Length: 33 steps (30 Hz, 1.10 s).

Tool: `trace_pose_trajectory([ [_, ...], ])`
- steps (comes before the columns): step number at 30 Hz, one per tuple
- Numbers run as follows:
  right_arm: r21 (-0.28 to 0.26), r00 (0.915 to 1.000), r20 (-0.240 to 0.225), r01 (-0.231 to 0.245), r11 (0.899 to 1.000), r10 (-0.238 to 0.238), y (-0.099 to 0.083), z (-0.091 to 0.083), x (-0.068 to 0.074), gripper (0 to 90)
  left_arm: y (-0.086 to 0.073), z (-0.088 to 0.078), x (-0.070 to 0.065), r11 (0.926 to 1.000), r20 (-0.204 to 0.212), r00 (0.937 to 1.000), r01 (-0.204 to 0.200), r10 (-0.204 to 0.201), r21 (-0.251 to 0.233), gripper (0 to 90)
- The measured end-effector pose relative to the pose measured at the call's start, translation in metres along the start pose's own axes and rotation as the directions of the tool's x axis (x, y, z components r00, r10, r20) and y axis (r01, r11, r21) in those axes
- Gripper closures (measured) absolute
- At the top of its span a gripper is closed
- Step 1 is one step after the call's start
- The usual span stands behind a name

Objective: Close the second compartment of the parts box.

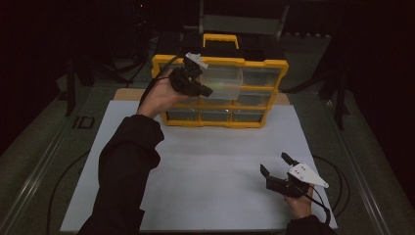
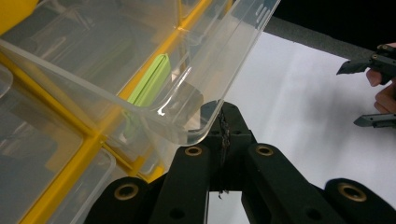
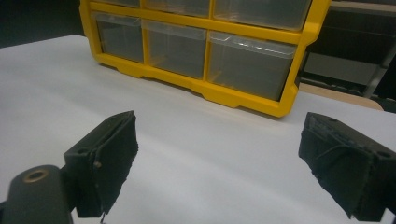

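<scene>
A yellow drawer organizer (image 1: 220,122) stands at the back of the white sheet (image 1: 210,171). One clear plastic drawer (image 1: 226,81) in its upper row is pulled out toward me. My left gripper (image 1: 208,91) is held up at that drawer's front. In the left gripper view its jaws (image 2: 224,119) are pressed together on the lower lip of the clear drawer (image 2: 140,60). A flat green item (image 2: 152,81) lies inside the drawer. My right gripper (image 1: 279,164) rests low near the sheet's front right, open, with nothing between its pads (image 3: 107,158).
The organizer's bottom row of clear drawers (image 3: 177,46) is closed inside the yellow frame (image 3: 243,100). A black and yellow case (image 1: 220,41) sits behind the organizer. Cables trail off both sides of the sheet. My right gripper (image 2: 348,97) shows far off in the left gripper view.
</scene>
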State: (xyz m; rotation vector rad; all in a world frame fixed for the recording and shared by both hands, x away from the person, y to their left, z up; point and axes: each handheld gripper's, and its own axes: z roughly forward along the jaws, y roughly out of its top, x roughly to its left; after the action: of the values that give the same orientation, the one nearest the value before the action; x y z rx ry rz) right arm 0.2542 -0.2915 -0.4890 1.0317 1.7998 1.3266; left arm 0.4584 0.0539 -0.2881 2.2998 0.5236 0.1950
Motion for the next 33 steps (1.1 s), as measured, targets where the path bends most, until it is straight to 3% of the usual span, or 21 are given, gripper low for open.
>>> trace_pose_trajectory([
  [33,0.0,1.0,-0.002,-0.002,1.0,0.002,-0.0005,0.0012,-0.0002,11.4,0.0008,0.0098,0.0092,0.999,-0.048,0.9981,0.038,-0.039,-0.022,90.0],
])
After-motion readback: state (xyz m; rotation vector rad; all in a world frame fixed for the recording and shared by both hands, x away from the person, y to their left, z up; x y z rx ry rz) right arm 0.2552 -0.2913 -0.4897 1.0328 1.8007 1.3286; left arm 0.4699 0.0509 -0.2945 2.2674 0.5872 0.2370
